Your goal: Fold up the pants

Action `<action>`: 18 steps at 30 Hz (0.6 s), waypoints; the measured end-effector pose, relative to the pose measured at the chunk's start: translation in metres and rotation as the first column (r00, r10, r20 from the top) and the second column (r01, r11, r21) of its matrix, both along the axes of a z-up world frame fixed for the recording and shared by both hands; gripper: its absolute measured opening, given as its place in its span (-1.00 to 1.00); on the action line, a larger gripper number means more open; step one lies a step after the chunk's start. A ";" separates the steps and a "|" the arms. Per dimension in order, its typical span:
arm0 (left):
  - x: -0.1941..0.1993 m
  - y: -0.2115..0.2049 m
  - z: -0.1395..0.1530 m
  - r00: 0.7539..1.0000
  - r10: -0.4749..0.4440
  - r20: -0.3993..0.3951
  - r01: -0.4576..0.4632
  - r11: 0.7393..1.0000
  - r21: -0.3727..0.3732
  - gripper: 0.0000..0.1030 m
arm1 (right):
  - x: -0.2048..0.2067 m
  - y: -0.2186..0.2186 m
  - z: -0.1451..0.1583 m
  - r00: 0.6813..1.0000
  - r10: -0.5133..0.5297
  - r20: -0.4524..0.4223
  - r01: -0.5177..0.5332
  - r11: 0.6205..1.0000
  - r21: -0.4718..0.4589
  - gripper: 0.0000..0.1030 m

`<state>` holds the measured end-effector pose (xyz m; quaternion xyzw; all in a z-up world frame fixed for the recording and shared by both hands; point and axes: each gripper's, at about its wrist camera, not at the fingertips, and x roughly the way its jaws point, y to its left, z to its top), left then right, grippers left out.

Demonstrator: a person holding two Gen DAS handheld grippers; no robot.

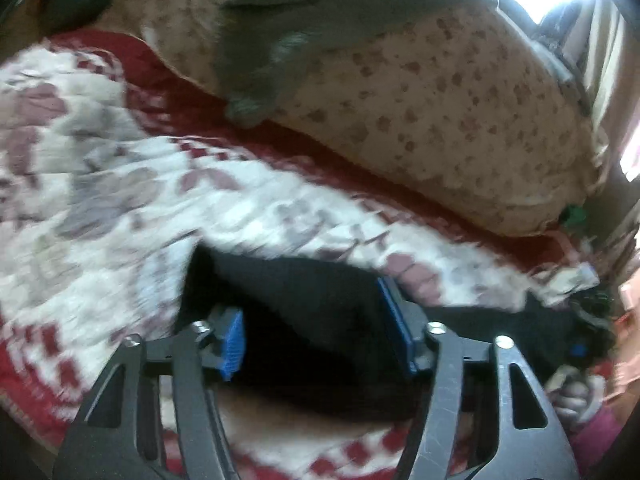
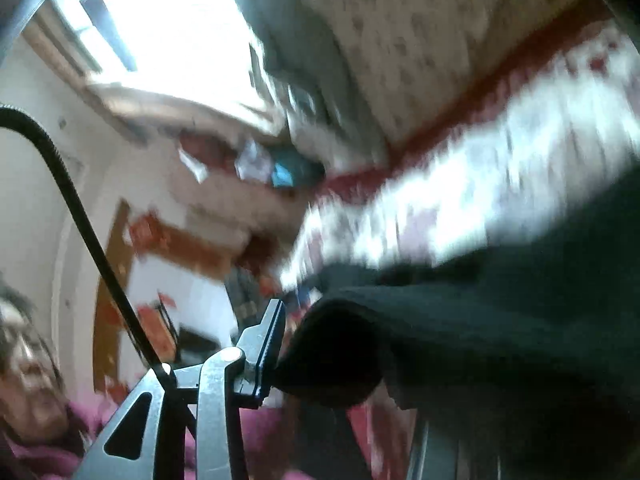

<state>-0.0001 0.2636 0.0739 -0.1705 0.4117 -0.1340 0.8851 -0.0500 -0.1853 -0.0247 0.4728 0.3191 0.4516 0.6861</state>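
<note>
The black pants (image 1: 320,320) lie on a red and white patterned bedspread (image 1: 100,168). In the left wrist view my left gripper (image 1: 316,336) stands wide open over one end of the pants, its blue pads (image 1: 234,340) on either side of the cloth. The other gripper (image 1: 584,332) shows far right at the pants' other end. In the right wrist view, blurred, the pants (image 2: 460,340) drape over the right side and hide the right finger; only the left finger (image 2: 268,344) shows, beside a fold of black cloth.
A large cream floral pillow (image 1: 420,92) with a grey garment (image 1: 320,12) on it lies behind the pants. A bright window (image 2: 160,20) and the person's face (image 2: 24,368) show in the right wrist view. A black cable (image 2: 80,220) crosses there.
</note>
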 end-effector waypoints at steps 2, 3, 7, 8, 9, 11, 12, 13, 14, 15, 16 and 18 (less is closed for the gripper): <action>0.030 0.006 0.006 0.999 0.031 -0.023 -0.033 0.994 -0.102 0.11 | 0.029 -0.016 0.010 0.994 -0.102 0.028 0.102 0.995 0.007 -0.16; 0.042 0.008 0.007 0.998 0.052 -0.026 -0.055 0.991 -0.119 0.11 | 0.049 -0.025 0.015 0.987 -0.159 0.038 0.159 0.987 -0.003 -0.16; 0.092 0.010 0.003 0.986 0.146 -0.074 -0.152 0.984 -0.088 0.11 | 0.104 -0.050 0.017 0.938 -0.346 -0.034 0.340 0.932 -0.123 -0.11; 0.097 0.009 0.001 0.983 0.152 -0.099 -0.160 0.984 -0.084 0.11 | 0.109 -0.054 0.018 0.930 -0.364 -0.049 0.354 0.924 -0.143 -0.09; 0.098 0.008 0.000 0.983 0.151 -0.105 -0.160 0.984 -0.078 0.11 | 0.108 -0.059 0.023 0.928 -0.370 -0.045 0.356 0.915 -0.187 -0.07; 0.090 0.003 0.002 0.988 0.139 -0.073 -0.141 0.989 -0.031 0.11 | 0.098 -0.059 0.034 0.940 -0.341 0.002 0.333 0.916 -0.224 0.05; 0.084 -0.001 0.003 0.989 0.135 -0.054 -0.135 0.991 0.010 0.11 | 0.090 -0.060 0.038 0.946 -0.322 0.027 0.318 0.916 -0.243 0.05; 0.078 -0.005 0.004 0.991 0.130 -0.041 -0.128 0.991 0.040 0.11 | 0.081 -0.061 0.042 0.952 -0.303 0.043 0.303 0.914 -0.268 0.06; 0.070 -0.007 0.004 0.992 0.124 -0.032 -0.122 0.991 0.061 0.11 | 0.075 -0.061 0.044 0.955 -0.292 0.046 0.293 0.912 -0.288 0.07; 0.063 -0.010 0.004 0.993 0.116 -0.026 -0.114 0.991 0.076 0.11 | 0.065 -0.061 0.043 0.962 -0.271 0.038 0.269 0.910 -0.315 0.08; 0.057 -0.013 0.004 0.994 0.107 -0.022 -0.105 0.991 0.086 0.11 | 0.059 -0.062 0.041 0.966 -0.256 0.031 0.252 0.910 -0.328 0.09; 0.043 -0.020 0.007 0.996 0.089 -0.005 -0.088 0.990 0.106 0.11 | 0.043 -0.062 0.039 0.971 -0.238 0.026 0.231 0.905 -0.356 0.09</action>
